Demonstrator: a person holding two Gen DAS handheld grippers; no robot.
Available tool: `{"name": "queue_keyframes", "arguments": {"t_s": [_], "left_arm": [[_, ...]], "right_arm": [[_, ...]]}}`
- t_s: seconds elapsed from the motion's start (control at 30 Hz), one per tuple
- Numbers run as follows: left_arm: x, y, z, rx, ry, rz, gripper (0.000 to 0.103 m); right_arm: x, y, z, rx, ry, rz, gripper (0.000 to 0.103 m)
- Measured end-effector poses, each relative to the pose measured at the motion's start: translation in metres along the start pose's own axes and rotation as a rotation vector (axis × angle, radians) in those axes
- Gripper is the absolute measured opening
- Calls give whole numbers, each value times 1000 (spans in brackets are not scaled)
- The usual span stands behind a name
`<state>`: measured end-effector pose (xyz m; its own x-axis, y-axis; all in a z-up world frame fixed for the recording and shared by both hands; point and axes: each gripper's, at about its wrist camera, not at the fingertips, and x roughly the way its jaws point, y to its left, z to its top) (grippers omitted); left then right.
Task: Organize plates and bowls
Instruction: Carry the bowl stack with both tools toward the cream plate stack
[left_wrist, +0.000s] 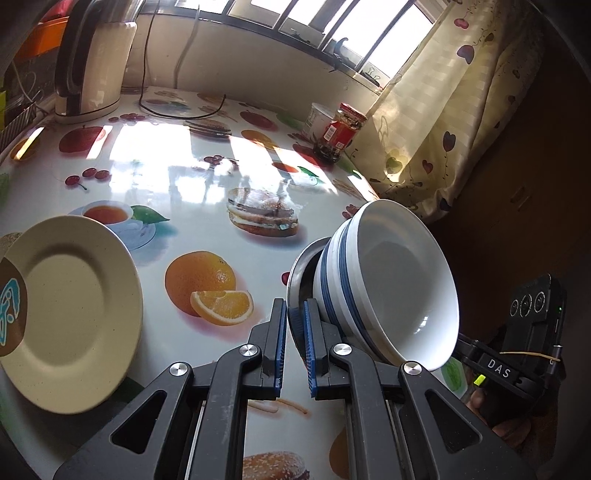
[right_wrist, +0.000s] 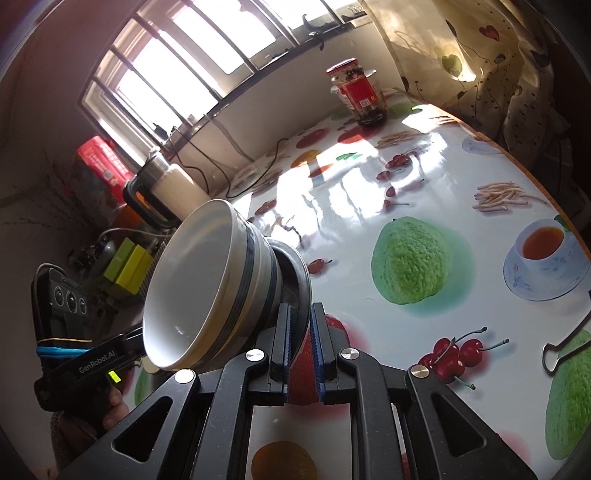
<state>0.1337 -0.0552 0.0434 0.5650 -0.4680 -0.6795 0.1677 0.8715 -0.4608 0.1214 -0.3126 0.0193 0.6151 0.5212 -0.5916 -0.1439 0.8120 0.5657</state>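
Central worktop (left_wrist: 177, 177) is bare of objects from the cream plate (left_wrist: 70, 314) across to the far wall; a gripper could pass there. Obstructions at the perimeter: kettle (left_wrist: 92, 62) at the far left corner with its cable (left_wrist: 177, 112) trailing onto the surface; red-labelled jar (left_wrist: 340, 133) and white tub (left_wrist: 317, 118), just beside each other, at the far right edge near the curtain (left_wrist: 436, 110). A binder clip (right_wrist: 561, 350) lies near the right edge. The tilted stacked bowls (left_wrist: 388, 284) block the near right side.
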Motion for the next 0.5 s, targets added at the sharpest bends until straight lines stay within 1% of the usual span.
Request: {"name": "queue_keyframes", "arguments": {"t_s": [0.5], "left_arm": [[-41,37,6,-45,-62,73,8]], "right_arm": [[30,49,0,-77,56,59,12]]}}
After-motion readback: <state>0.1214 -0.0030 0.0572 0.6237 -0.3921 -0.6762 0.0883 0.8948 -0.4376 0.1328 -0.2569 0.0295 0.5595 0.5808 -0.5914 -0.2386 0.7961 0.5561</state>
